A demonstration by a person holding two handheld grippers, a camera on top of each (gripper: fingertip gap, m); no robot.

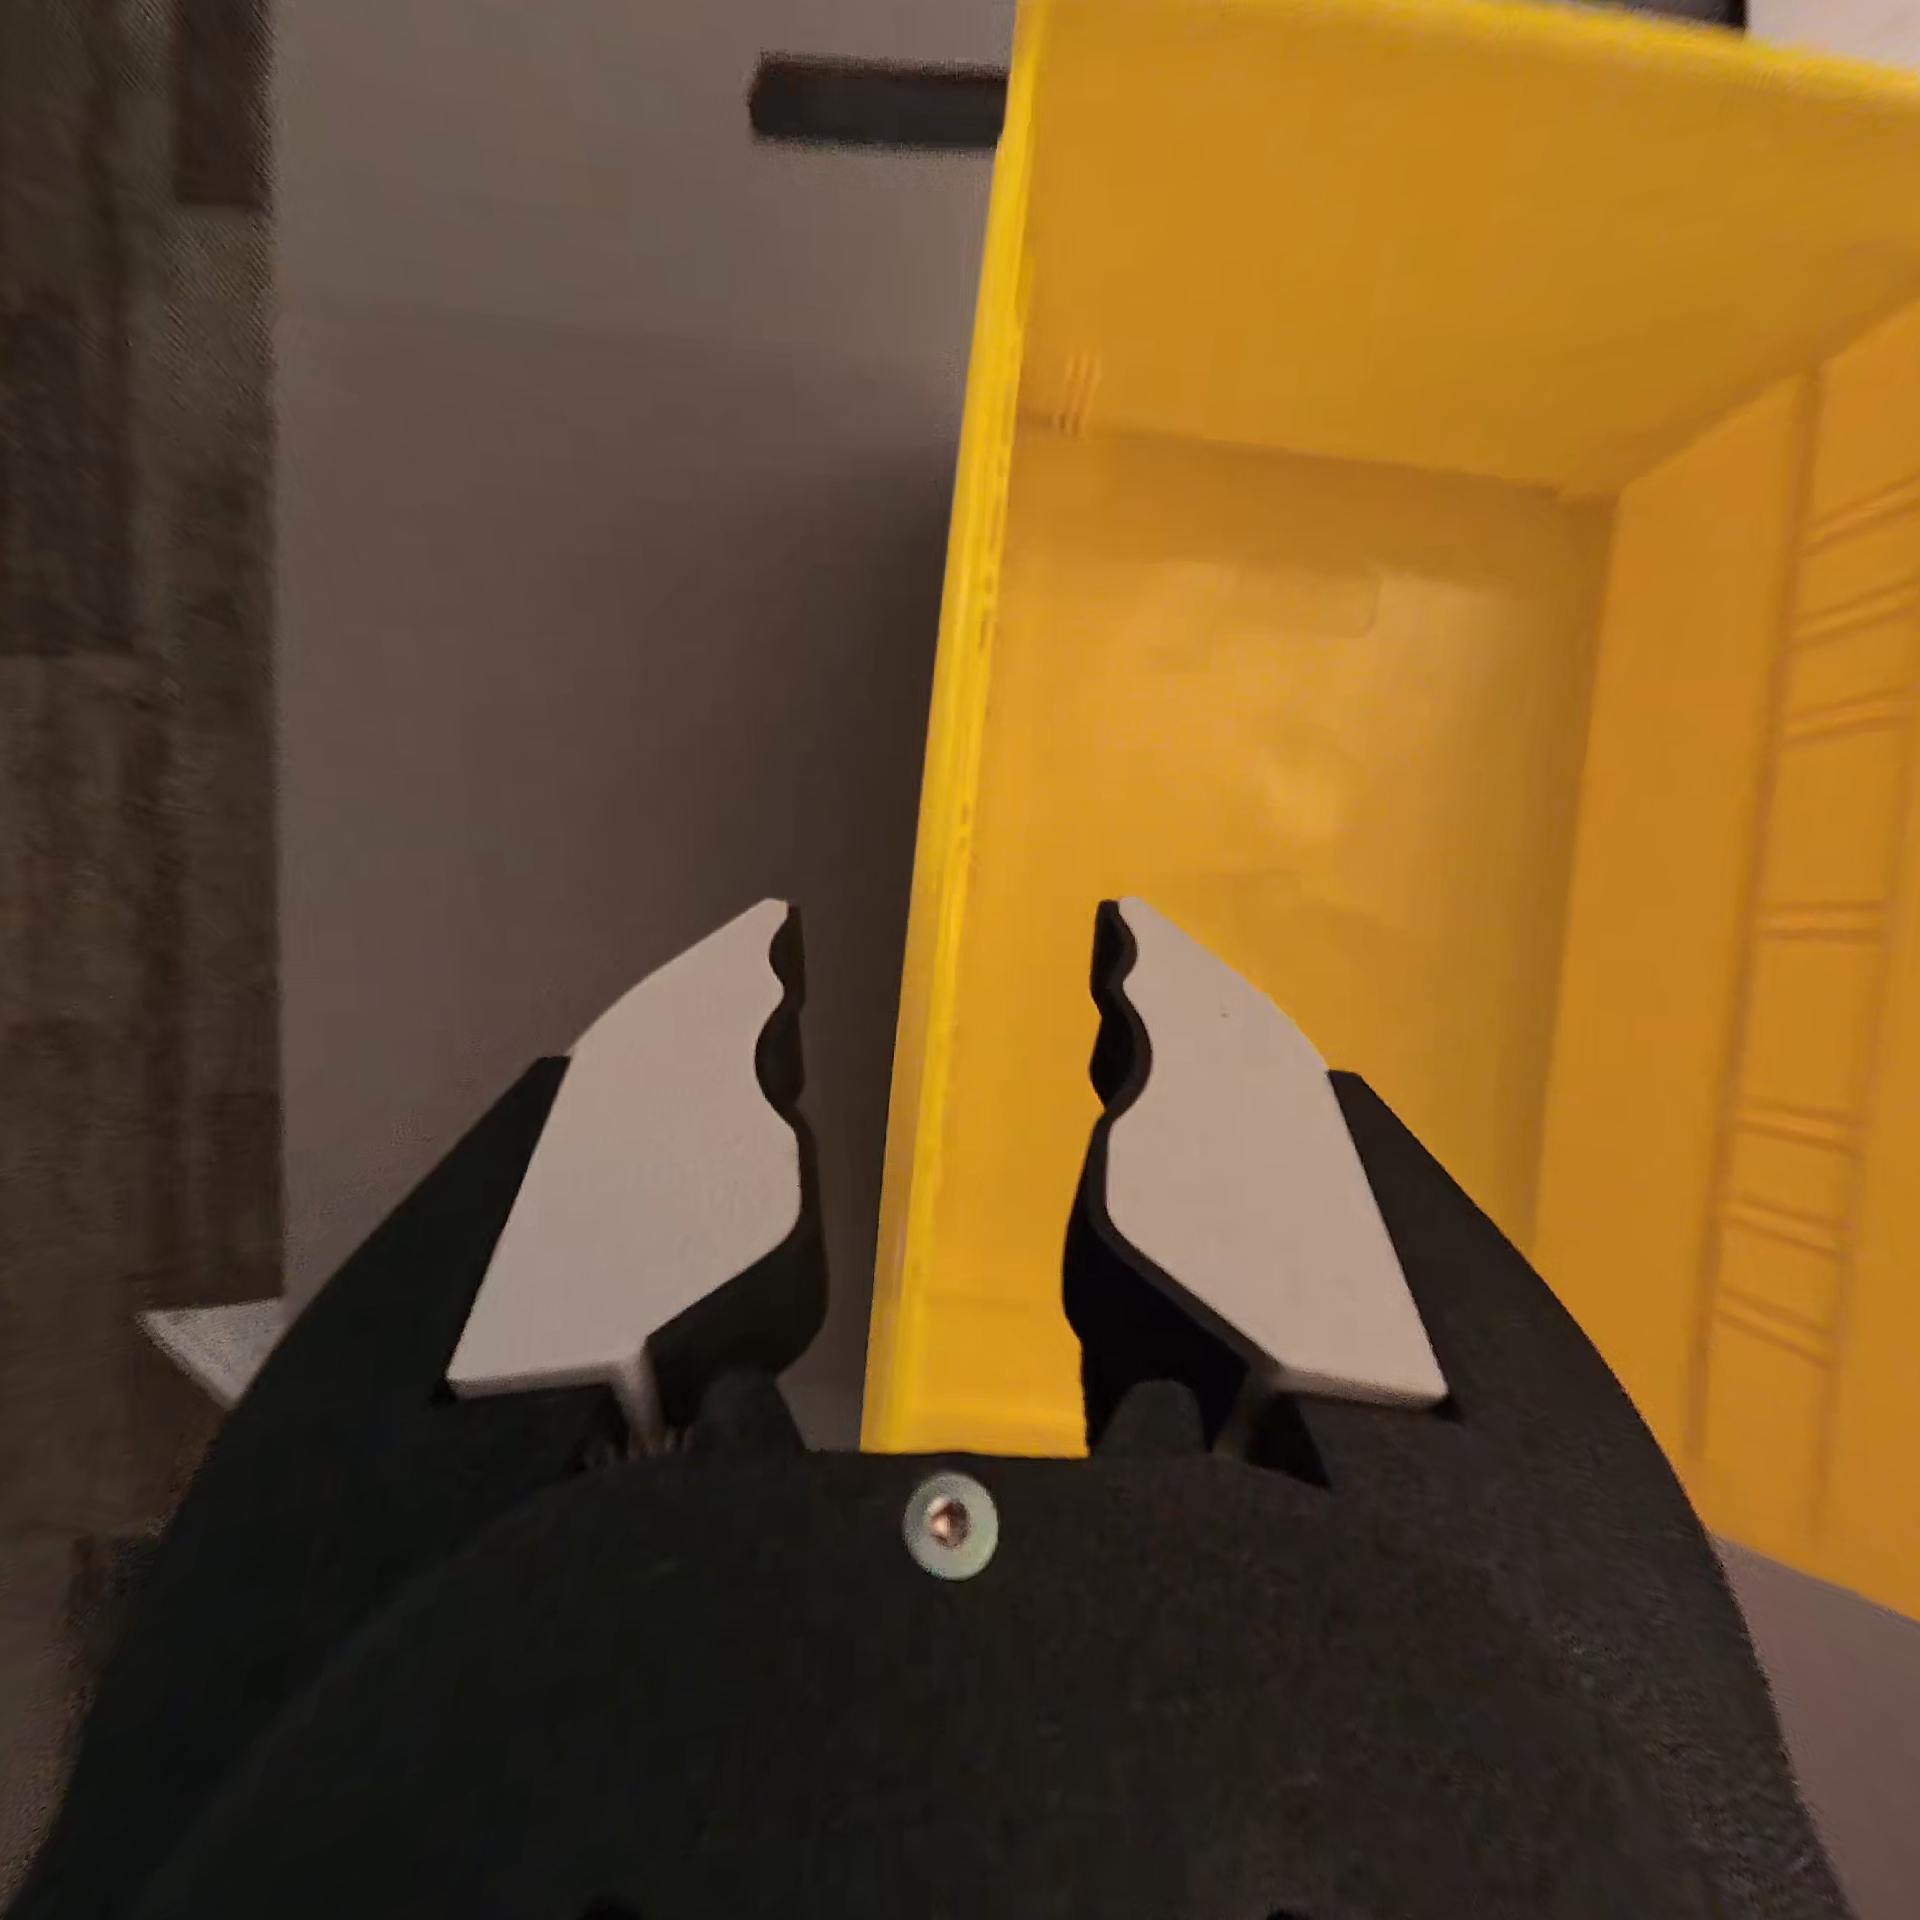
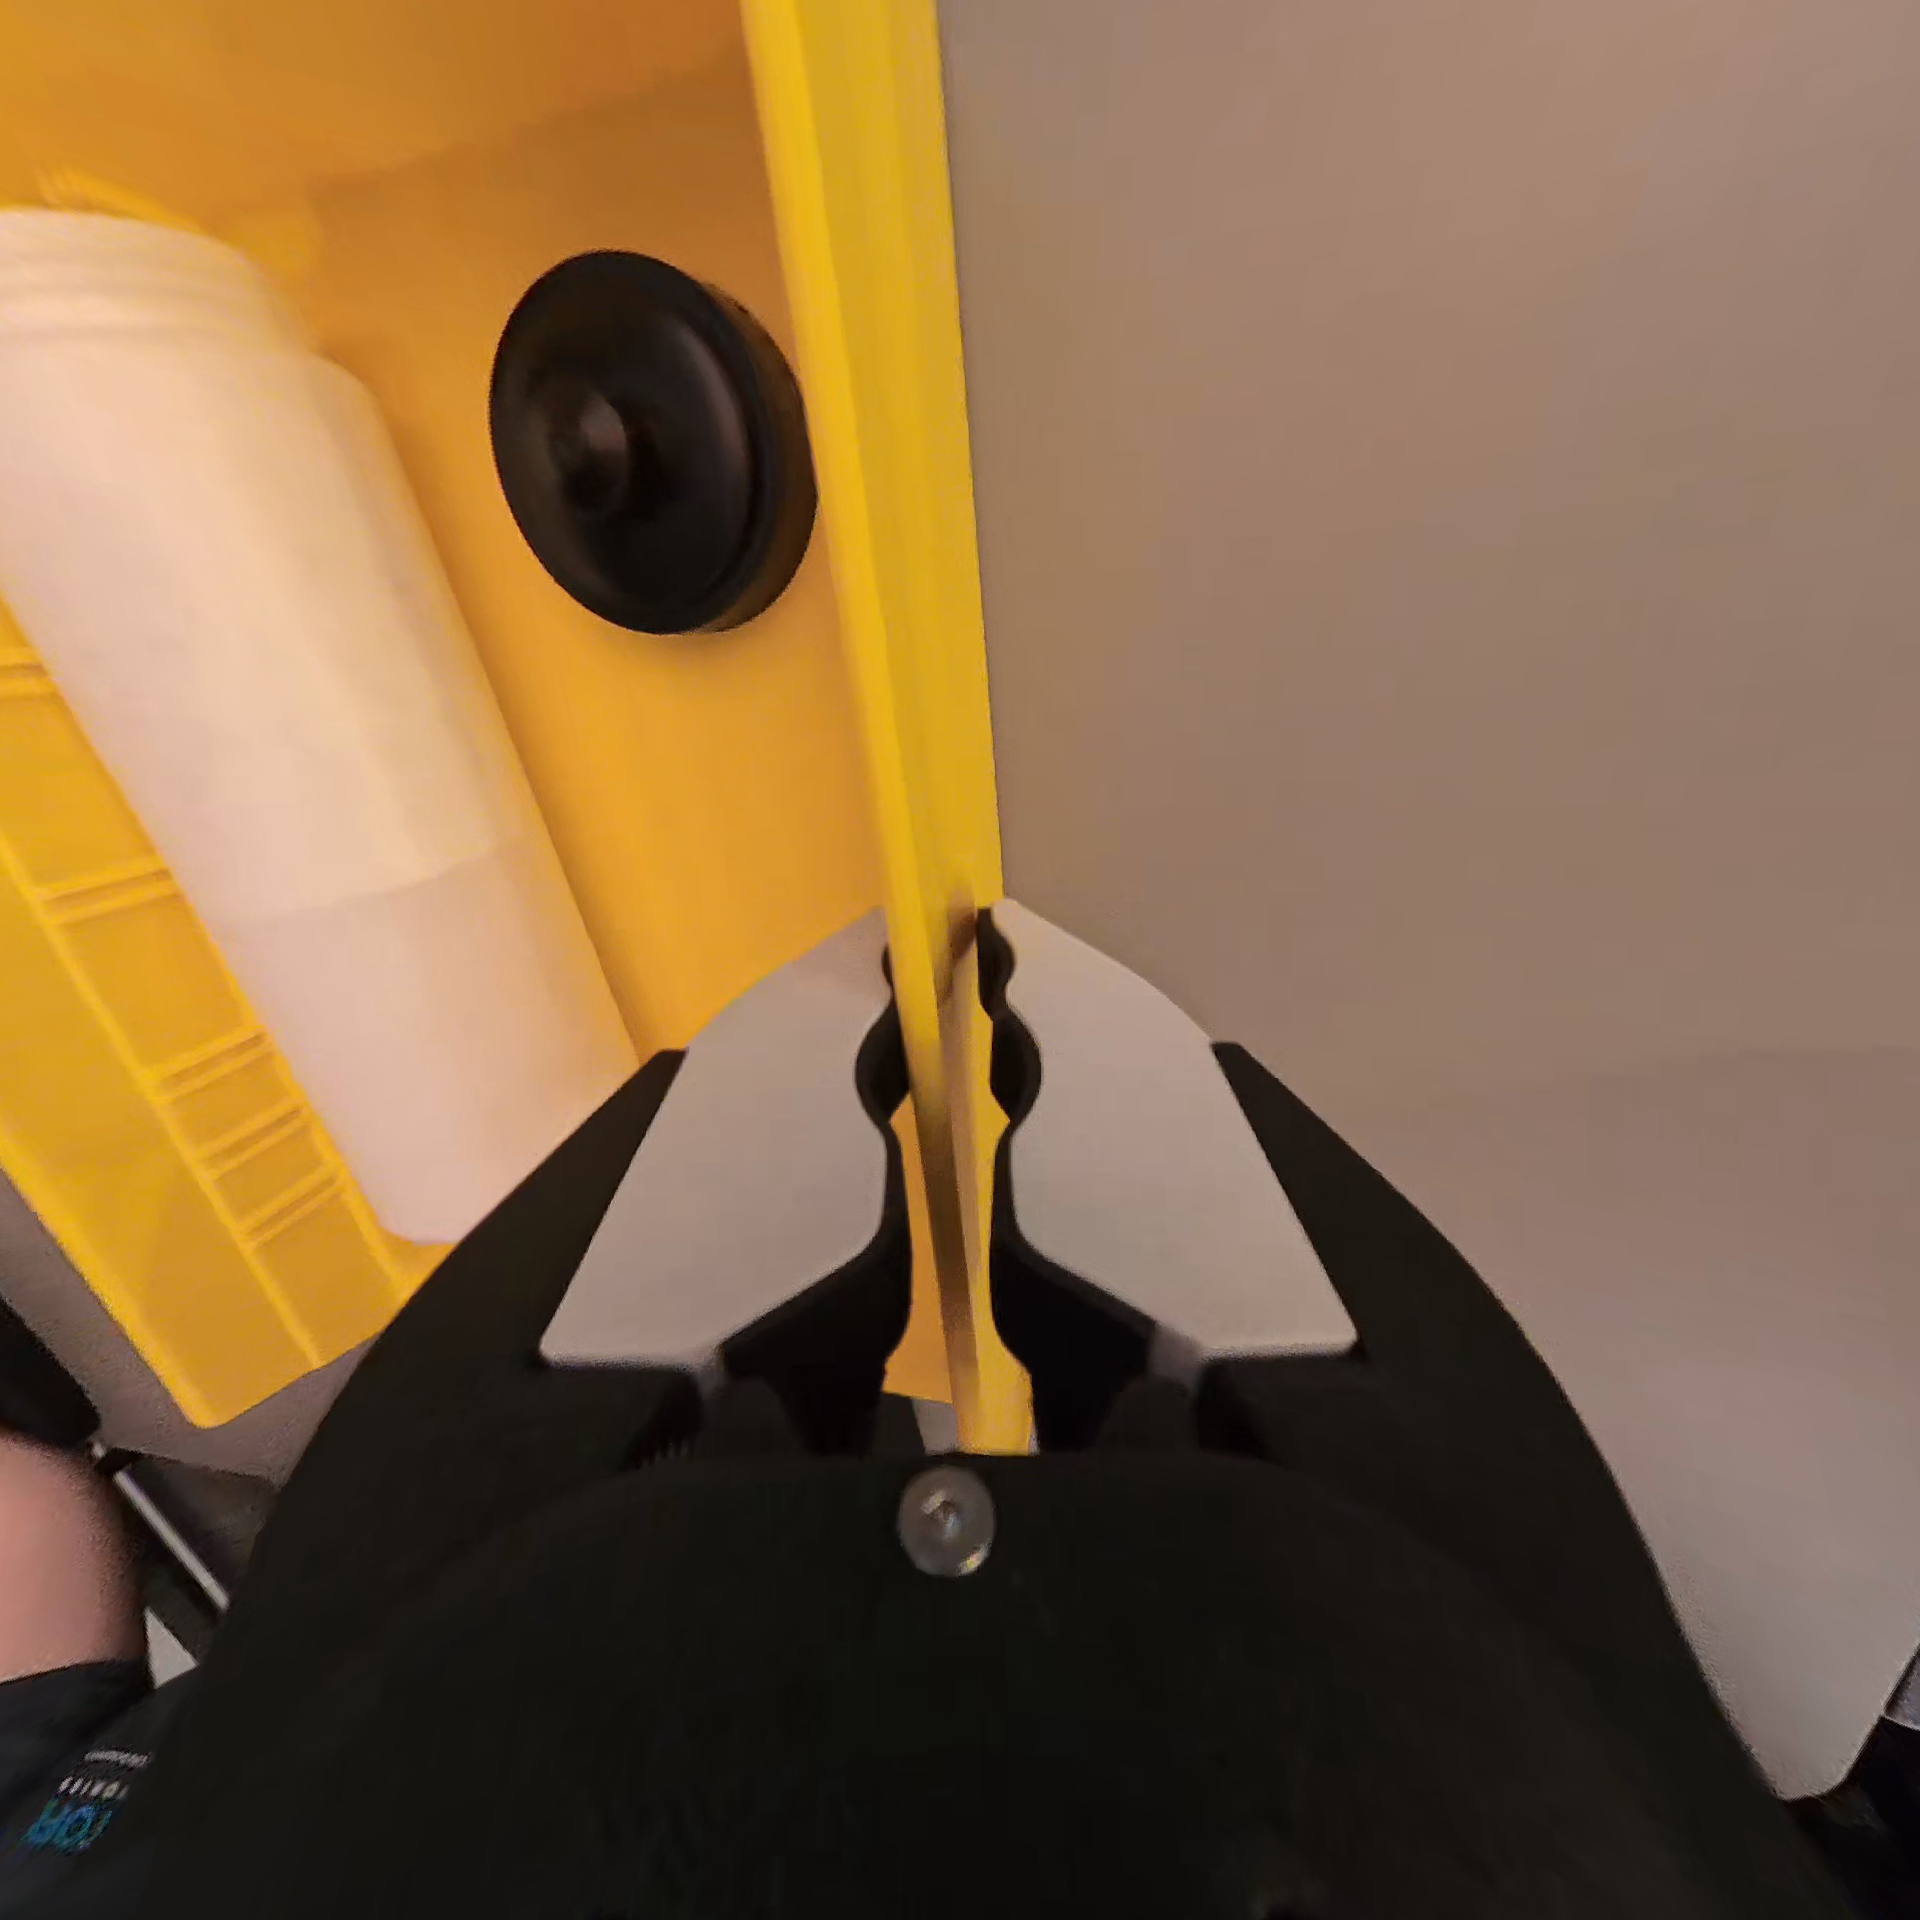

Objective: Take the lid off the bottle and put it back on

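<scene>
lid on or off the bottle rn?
Off. The black lid lies apart on the yellow bin floor beside the white bottle, its threaded neck bare.

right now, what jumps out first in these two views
The bright yellow bin fills both views; the right gripper is clamped on its right wall, while the left gripper straddles its left wall with jaws open. Inside, a white bottle lies uncapped, its black lid loose beside it.

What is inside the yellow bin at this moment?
In the right wrist view, the yellow bin holds a white bottle, uncapped and lying down, with the black lid beside it. The right hand-held gripper hides the bin's near corner.
</scene>
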